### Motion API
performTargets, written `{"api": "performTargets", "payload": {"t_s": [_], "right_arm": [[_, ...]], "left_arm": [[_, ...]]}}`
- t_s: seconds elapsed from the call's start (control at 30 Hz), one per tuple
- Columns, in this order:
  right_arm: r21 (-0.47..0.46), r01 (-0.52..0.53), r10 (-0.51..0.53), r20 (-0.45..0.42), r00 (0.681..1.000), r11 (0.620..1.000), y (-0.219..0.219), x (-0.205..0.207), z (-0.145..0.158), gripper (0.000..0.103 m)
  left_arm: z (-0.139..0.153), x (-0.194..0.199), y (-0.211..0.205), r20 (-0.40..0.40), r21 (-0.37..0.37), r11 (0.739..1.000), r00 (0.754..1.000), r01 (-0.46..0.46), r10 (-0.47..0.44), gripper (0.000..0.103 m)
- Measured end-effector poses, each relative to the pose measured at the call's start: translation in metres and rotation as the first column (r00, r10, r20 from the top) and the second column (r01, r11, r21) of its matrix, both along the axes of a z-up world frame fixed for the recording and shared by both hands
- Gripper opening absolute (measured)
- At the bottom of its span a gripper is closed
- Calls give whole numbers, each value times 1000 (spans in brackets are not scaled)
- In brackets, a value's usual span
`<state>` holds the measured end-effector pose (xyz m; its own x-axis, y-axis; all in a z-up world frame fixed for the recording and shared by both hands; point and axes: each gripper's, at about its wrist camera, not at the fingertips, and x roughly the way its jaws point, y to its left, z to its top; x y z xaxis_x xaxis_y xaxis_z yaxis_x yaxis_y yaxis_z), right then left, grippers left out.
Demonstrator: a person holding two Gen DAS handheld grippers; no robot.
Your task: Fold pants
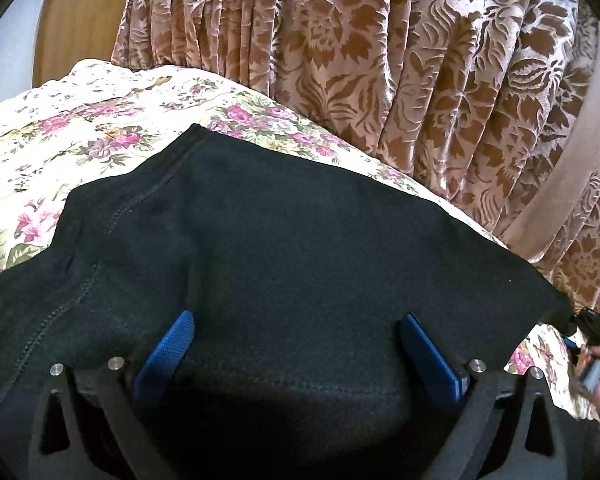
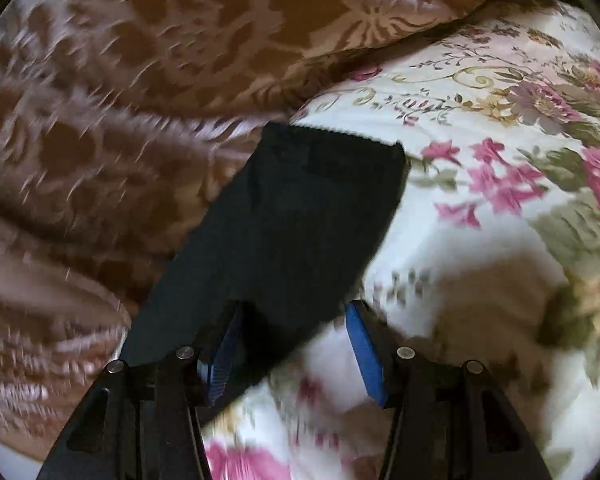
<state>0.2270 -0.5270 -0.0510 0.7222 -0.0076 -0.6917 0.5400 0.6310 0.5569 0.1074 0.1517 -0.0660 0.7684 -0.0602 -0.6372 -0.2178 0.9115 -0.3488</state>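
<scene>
Black pants [image 1: 284, 248] lie spread on a floral bedspread [image 1: 80, 128]. My left gripper [image 1: 296, 320] is open, its blue pads [image 1: 168, 348] wide apart, low over the pants' near edge. In the right wrist view a narrow black leg end [image 2: 300, 216] stretches away across the bed. My right gripper [image 2: 296, 312] is open over its near part, the left pad [image 2: 224, 360] on the cloth, the right pad [image 2: 364, 352] over the bedspread [image 2: 500, 200]. The right gripper and the hand holding it show at the left view's right edge [image 1: 596, 340].
A brown floral curtain [image 1: 380, 60] hangs along the bed's far side and bunches against it [image 2: 120, 120]. A wooden panel [image 1: 80, 16] stands at the back left. The right wrist view is motion-blurred.
</scene>
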Motion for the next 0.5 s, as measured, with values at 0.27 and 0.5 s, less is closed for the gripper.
{"api": "performTargets", "payload": {"t_s": [0.27, 0.5], "right_arm": [[35, 27, -27, 5, 1000, 999, -17, 23, 1, 17], [-86, 56, -53, 43, 998, 995, -14, -19, 41, 13]], "left_arm": [[-1, 1, -2, 8, 2, 1000, 1000, -1, 1, 102], [0, 0, 1, 13, -24, 1000, 1000, 3, -3, 102]]}}
